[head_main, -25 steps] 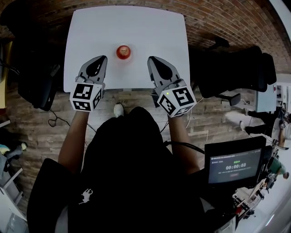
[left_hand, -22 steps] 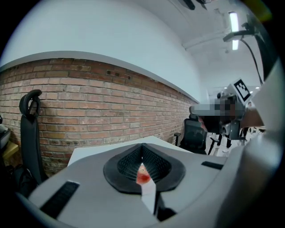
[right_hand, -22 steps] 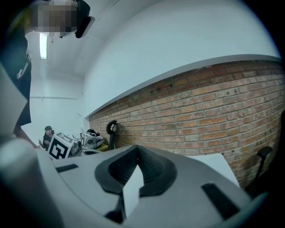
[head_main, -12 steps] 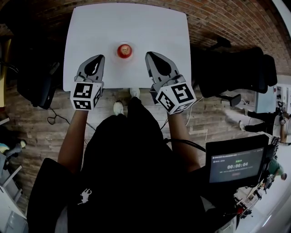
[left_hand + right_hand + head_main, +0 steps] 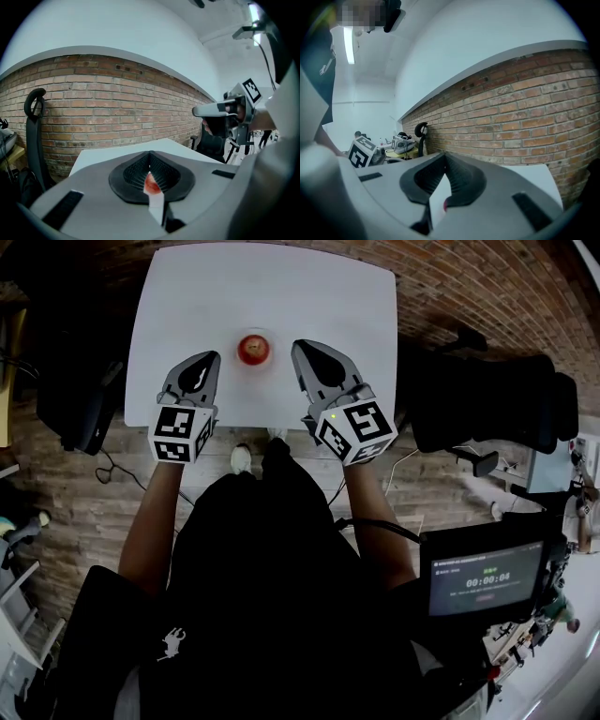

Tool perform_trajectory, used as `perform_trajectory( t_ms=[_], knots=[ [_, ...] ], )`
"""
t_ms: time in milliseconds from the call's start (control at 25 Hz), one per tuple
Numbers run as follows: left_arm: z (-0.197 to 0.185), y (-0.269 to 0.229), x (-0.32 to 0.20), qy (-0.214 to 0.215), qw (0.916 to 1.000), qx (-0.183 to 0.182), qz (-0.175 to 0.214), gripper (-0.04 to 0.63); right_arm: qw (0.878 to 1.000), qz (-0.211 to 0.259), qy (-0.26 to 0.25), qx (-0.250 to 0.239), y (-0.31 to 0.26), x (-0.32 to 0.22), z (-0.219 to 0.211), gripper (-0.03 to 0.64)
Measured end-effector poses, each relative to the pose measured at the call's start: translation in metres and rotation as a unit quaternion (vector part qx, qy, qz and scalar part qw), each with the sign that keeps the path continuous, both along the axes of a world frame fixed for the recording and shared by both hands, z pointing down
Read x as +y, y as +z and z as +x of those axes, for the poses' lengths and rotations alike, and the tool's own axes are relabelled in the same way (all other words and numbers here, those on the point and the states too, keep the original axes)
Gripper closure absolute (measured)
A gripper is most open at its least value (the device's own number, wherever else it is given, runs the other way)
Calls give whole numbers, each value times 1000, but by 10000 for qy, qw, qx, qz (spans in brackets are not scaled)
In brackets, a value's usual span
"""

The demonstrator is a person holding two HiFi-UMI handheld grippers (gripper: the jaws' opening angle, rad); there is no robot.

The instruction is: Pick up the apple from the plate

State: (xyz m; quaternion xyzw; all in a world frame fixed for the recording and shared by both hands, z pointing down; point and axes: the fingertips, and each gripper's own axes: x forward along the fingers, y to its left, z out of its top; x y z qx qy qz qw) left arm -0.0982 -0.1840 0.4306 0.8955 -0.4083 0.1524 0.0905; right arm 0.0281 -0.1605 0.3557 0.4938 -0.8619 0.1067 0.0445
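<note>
A red apple [image 5: 254, 348] sits on a small white plate [image 5: 268, 361] in the near half of the white table [image 5: 309, 296]. My left gripper [image 5: 213, 357] hovers over the table's near edge, left of the apple, shut with nothing in it. On the apple's right, my right gripper [image 5: 297, 345] is a little closer to it, jaws together and holding nothing. The left gripper view catches the apple [image 5: 151, 183] through the slit behind the shut left gripper [image 5: 150, 153]. In the right gripper view only a red sliver of apple [image 5: 446, 202] peeks past the right gripper [image 5: 444, 154].
Black office chairs stand left [image 5: 80, 399] and right [image 5: 487, 399] of the table on a brick floor. A monitor [image 5: 483, 579] glows at the lower right. A brick wall [image 5: 108, 108] rises behind the table's far edge.
Both grippers have crept forward over the table's near edge. The right one has shifted left, closer to the apple. Jaws have stayed together.
</note>
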Motion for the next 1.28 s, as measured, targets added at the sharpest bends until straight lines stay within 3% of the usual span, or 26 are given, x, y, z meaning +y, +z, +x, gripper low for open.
perform_trajectory(
  t_ms=[440, 880, 1280],
  knots=[
    [21, 39, -1, 98, 9992, -350, -144, 589, 9988, -176, -450, 123, 32, -23, -10, 614],
    [64, 89, -21, 121, 9966, -605, -554, 589, 9930, -808, -848, 171, 99, -43, 7, 613],
    [54, 115, -20, 89, 9943, -817, -687, 588, 9905, -940, -979, 219, 114, -45, -5, 614]
  ],
)
